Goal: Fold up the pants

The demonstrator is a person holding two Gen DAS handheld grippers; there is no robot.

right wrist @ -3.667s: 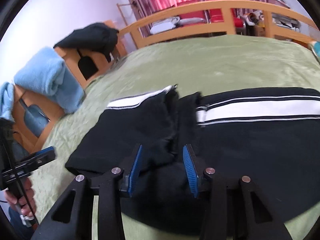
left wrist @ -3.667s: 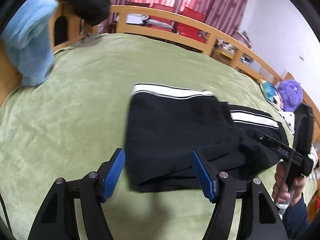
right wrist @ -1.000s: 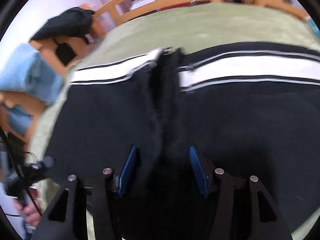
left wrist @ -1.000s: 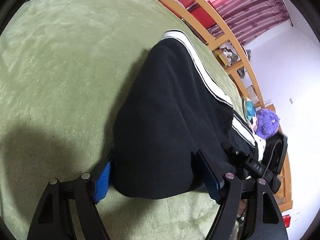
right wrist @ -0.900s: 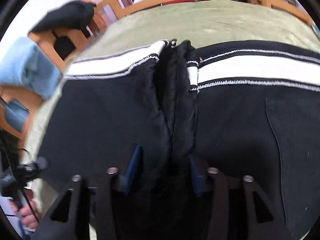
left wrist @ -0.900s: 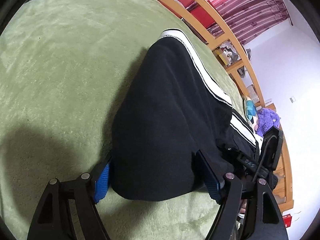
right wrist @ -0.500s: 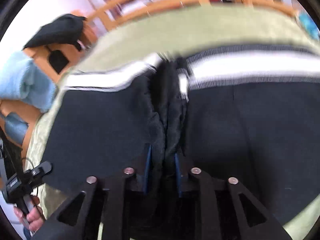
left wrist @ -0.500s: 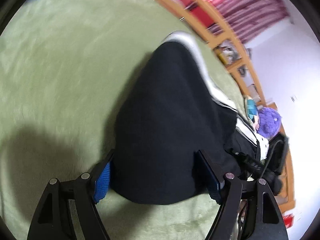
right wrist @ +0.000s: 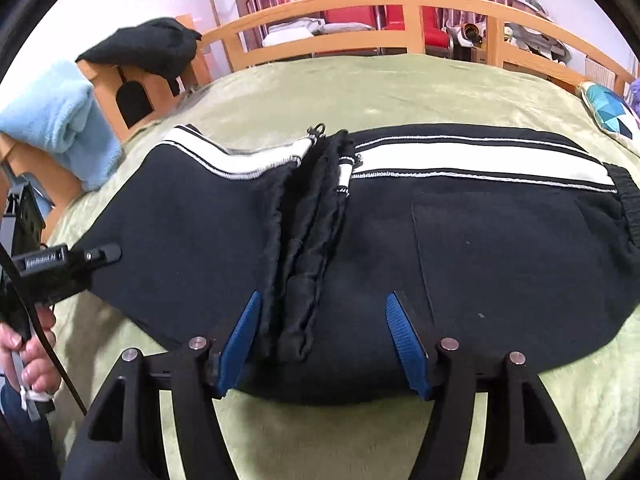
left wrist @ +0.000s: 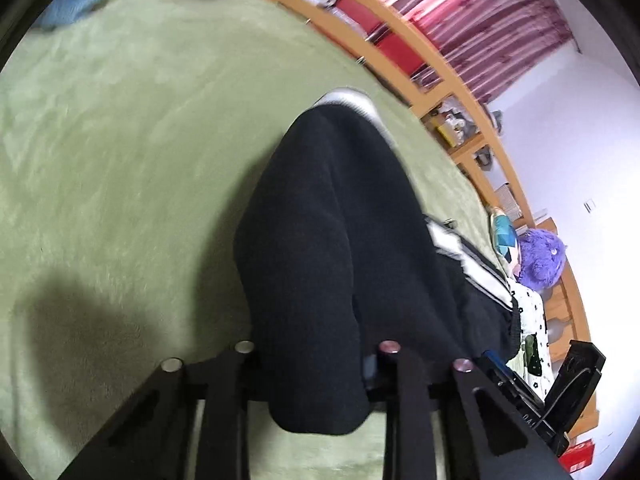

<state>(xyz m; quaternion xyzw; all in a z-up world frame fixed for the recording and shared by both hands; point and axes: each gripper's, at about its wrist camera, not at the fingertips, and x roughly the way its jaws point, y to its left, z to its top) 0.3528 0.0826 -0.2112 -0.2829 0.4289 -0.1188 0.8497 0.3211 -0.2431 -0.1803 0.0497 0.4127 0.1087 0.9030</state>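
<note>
- The left claw (left wrist: 316, 364), nearest in its own view, is closing on a thick fold of the pants (right wrist: 400, 240); the black cloth bulges between the jaws and hides the pads, so it looks clenched on the fabric.
- The right claw (right wrist: 324, 336) is opening; its blue pads (right wrist: 402, 330) stand apart over the bunched middle seam and do not press it.
- To do this fold well, I think the left end should be lifted only a little and carried over the right half, with the white stripes kept in line.
- The pants lie across the green bed (right wrist: 400, 88), waistband at the right.
- Beyond stands the wooden rail (right wrist: 400, 2).
</note>
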